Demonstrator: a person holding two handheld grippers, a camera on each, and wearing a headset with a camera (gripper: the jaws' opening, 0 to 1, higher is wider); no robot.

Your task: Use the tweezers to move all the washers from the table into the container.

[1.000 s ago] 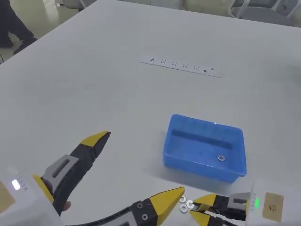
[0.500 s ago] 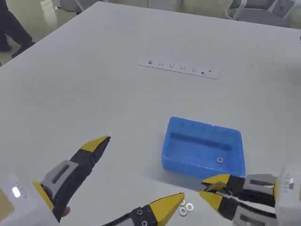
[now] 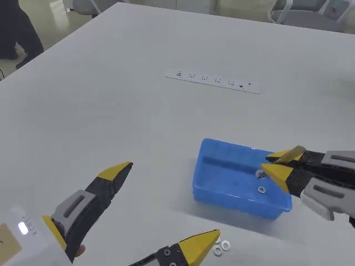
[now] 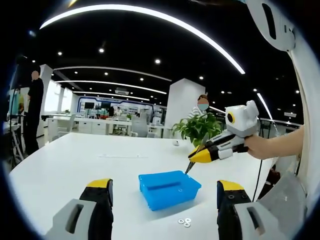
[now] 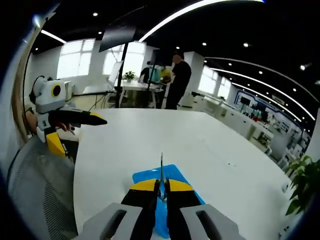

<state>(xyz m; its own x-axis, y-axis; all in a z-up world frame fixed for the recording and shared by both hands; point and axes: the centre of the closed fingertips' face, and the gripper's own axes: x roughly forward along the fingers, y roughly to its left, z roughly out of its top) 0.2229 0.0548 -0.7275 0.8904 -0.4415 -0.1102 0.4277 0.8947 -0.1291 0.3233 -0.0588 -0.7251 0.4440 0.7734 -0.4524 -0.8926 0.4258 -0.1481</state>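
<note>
While the right gripper (image 3: 270, 164) hangs over the right end of the shallow blue plastic container (image 3: 222, 166), its yellow-tipped jaws are pressed together on a pair of thin metal tweezers (image 5: 161, 172). The tweezer points reach down over the container's inside. Whether they carry a washer – cannot tell, too small. One small silver washer (image 3: 261, 190) lies on the container floor, near its right wall.

Small cluster of loose silver washers (image 3: 222, 246) lies on the white table (image 3: 111, 100), just off the container's near side, outside it.

Left gripper (image 3: 161, 208) sits on the near-left side of the container – jaws spread wide, nothing between them. One jaw tip is just beside the loose washers.

Beyond the container's far side, well apart from it, a flat white socket strip (image 3: 213, 80) is set in the table.
</note>
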